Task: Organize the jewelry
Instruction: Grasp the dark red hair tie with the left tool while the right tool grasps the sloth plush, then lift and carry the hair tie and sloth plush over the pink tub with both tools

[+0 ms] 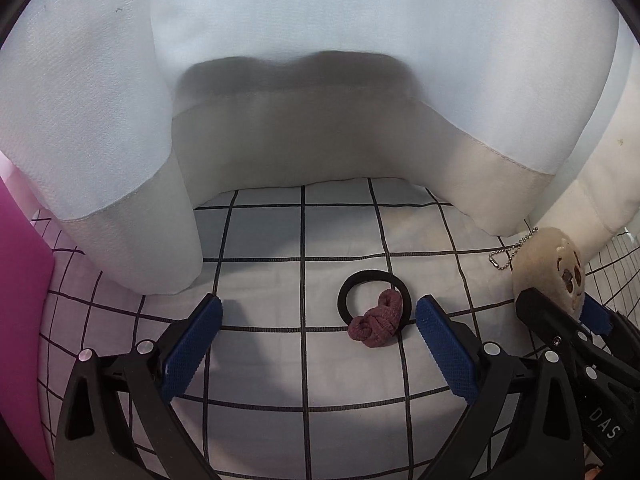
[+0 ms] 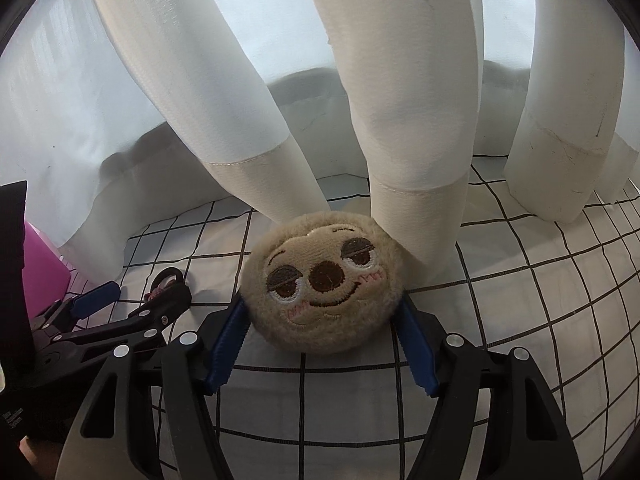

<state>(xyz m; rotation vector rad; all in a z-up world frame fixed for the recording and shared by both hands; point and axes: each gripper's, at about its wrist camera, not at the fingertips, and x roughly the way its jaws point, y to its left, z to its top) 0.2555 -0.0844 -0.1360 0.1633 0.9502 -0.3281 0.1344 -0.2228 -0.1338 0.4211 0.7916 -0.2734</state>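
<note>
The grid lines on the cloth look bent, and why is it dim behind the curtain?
Left wrist view: the fisheye lens bows the grid cloth lines outward; a dark blurred shape shows through the backlit curtain. Right wrist view: same bending, black corners, sharp plush sloth face.

White curtains (image 1: pixel 280 80) hanging onto a black-gridded white cloth (image 1: pixel 280 360).

Looks like a home, likely a bedroom — soft white bedsheet (image 1: pixel 280 360) printed with a black grid, wrinkled like a mattress cover. Sheer white curtains (image 2: pixel 248 120) hanging in folds down onto it, daylight glowing through. Pink box (image 1: pixel 20 300) at the left edge — household clutter, no workshop fittings.
</note>
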